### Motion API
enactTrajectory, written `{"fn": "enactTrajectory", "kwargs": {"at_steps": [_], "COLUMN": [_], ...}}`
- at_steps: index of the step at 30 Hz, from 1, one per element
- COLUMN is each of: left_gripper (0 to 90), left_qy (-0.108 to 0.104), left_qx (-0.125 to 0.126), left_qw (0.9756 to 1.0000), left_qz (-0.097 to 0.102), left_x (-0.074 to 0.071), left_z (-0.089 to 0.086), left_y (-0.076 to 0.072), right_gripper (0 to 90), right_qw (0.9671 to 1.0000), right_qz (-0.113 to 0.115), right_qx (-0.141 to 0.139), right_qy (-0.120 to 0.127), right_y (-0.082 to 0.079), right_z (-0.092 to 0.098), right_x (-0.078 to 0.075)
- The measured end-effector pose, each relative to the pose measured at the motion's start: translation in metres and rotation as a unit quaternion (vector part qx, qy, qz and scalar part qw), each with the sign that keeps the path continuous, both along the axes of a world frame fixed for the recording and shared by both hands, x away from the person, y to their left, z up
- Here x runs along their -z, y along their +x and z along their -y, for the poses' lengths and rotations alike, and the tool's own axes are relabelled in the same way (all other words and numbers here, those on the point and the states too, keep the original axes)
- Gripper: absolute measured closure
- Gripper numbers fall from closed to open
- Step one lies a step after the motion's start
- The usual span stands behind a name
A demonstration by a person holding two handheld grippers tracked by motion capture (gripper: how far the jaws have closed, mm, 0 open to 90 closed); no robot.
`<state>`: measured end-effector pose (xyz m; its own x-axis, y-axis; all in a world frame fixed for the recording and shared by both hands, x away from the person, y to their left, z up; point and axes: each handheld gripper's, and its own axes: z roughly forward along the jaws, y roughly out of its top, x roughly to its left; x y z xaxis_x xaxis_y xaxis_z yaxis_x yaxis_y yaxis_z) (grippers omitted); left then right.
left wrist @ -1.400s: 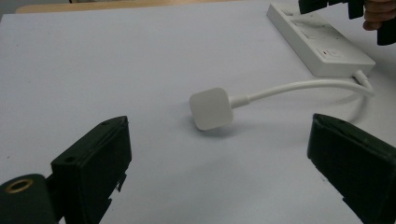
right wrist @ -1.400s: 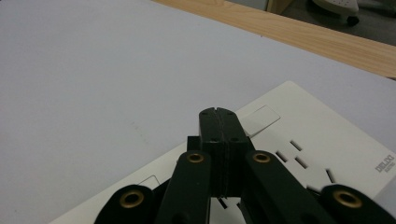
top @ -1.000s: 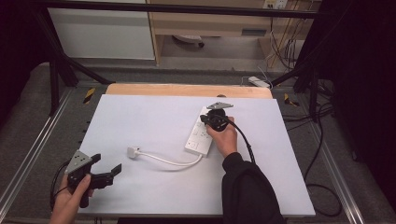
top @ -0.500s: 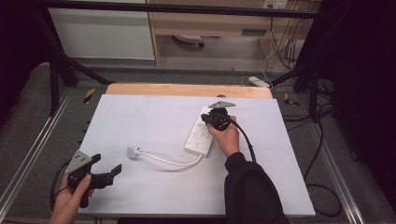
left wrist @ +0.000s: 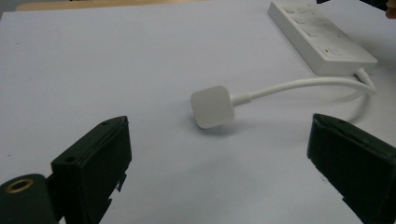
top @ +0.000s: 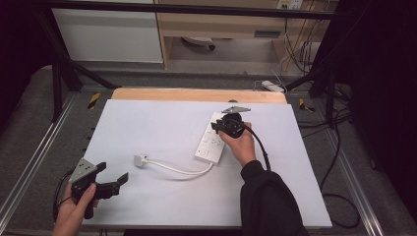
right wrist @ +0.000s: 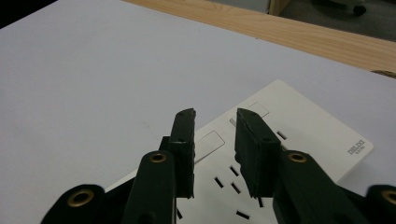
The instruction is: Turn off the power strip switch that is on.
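Right gripper point(top: 218, 127) poised over power strip point(top: 210, 142), jaws just opening, nothing between. Left gripper point(top: 112, 176) low at counter point(top: 147, 118) edge, jaws wide, empty.

The high view looks forward and down from above the person's side, far enough back to take in the whole white counter point(top: 147, 128), the wooden strip at its far edge and the floor beyond.

The left gripper view sits low, near the counter's surface by its near left corner, and faces across it between its own two black jaws toward the white plug point(left wrist: 212, 106).

The right gripper view hangs close above the power strip point(right wrist: 299, 135), angled down and toward the far wooden edge.

All three share the power strip point(top: 211, 142) (the left gripper view catches it at the top right point(left wrist: 322, 37)).
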<state>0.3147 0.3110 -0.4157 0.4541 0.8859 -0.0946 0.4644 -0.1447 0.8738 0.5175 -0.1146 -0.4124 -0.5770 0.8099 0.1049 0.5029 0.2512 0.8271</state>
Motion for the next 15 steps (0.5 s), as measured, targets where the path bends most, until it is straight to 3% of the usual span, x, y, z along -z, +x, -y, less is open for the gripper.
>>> {"fn": "enactTrajectory", "kwargs": {"at_steps": [9, 15], "left_gripper": [6.3, 6.3], "left_qy": [0.000, 0.002], "left_qx": [0.000, -0.001], "left_qw": [1.0000, 1.0000], "left_qz": [-0.001, 0.000], "left_x": [0.000, 0.000], "left_z": [0.000, 0.000], "left_y": [0.000, 0.000], "right_gripper": [53.4, 32.6], "right_qw": [1.0000, 0.9997], "right_qz": [0.001, -0.012], "right_qx": [0.004, 0.016], "right_qy": [0.005, 0.014], "right_y": [-0.002, -0.003], "right_z": [0.003, 0.008], "right_x": [-0.006, -0.012]}}
